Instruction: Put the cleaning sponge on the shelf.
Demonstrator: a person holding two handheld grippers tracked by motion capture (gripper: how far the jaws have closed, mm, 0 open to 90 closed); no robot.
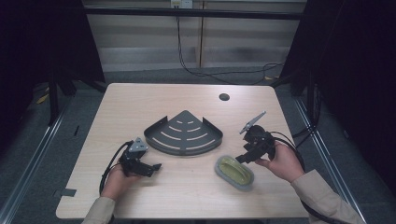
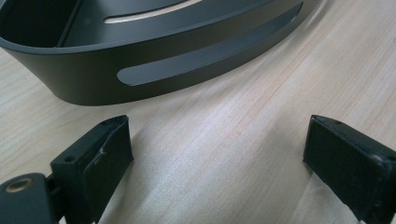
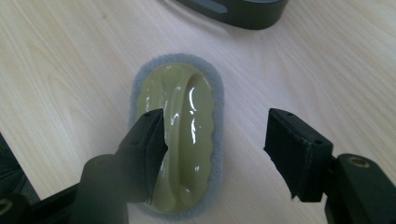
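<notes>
Two grippers over pale wood worktop (image 1: 140, 102). High view: oval scrubber (image 1: 234, 171), yellow-green glossy handle on grey pad, lies flat near front right, just beside right gripper (image 1: 243, 157). Dark fan-shaped slotted rack (image 1: 183, 133) at centre, apart from scrubber. Left gripper (image 1: 152, 168) low at front left.

Left gripper view: jaws spread wide, bare wood between; rack's curved wall (image 2: 154, 65) close ahead.

Right gripper view: jaws spread, nothing pinched; scrubber (image 3: 184, 116) below, one jaw overlapping its handle in sight line; rack corner (image 3: 243, 11) beyond.

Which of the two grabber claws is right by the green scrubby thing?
The right gripper, hovering open beside the green scrubber. The left gripper sits apart from it, nearer the dark corner shelf.
</notes>
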